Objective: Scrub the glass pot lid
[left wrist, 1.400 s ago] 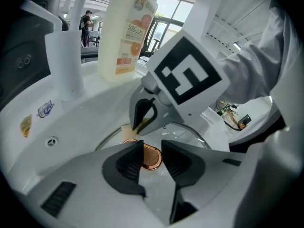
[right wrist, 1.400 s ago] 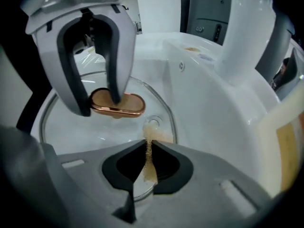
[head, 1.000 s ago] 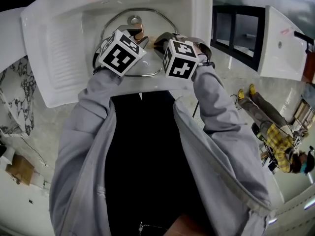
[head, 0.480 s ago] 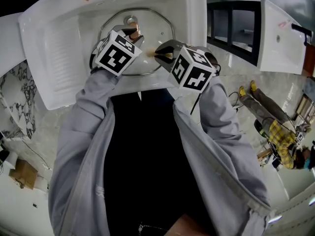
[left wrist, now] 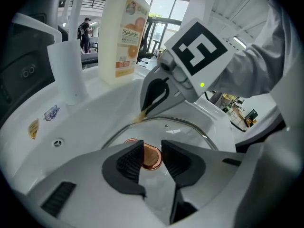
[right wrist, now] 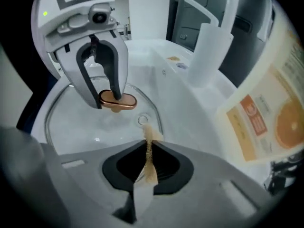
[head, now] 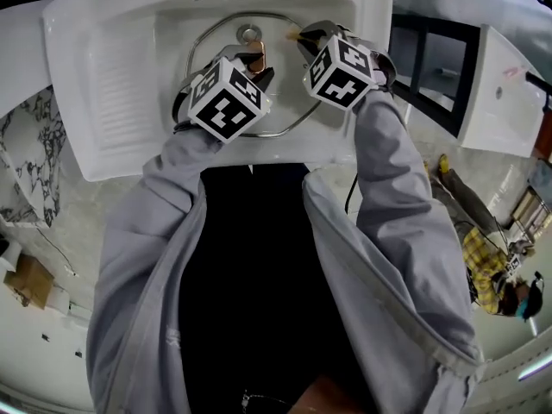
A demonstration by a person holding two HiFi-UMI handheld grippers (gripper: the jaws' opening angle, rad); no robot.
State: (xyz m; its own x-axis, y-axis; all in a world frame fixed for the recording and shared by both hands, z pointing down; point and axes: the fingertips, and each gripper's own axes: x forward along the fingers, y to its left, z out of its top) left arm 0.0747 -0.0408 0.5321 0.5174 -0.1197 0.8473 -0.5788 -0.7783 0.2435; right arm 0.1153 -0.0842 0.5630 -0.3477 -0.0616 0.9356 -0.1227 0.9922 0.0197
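Sink (head: 112, 67): right gripper (head: 302, 36) slid scrubber (right wrist: 149, 139) across lid (head: 286, 80).

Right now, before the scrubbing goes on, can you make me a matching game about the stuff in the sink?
Things:
1. knob
2. scrubbing pad
3. bottle
4. lid

Places:
A. down in the white sink
B. pinched in the right claw
C. standing at the back of the sink, beside the white tap
D. gripped by the left claw

Right pairs: 1-D, 2-B, 3-C, 4-A.
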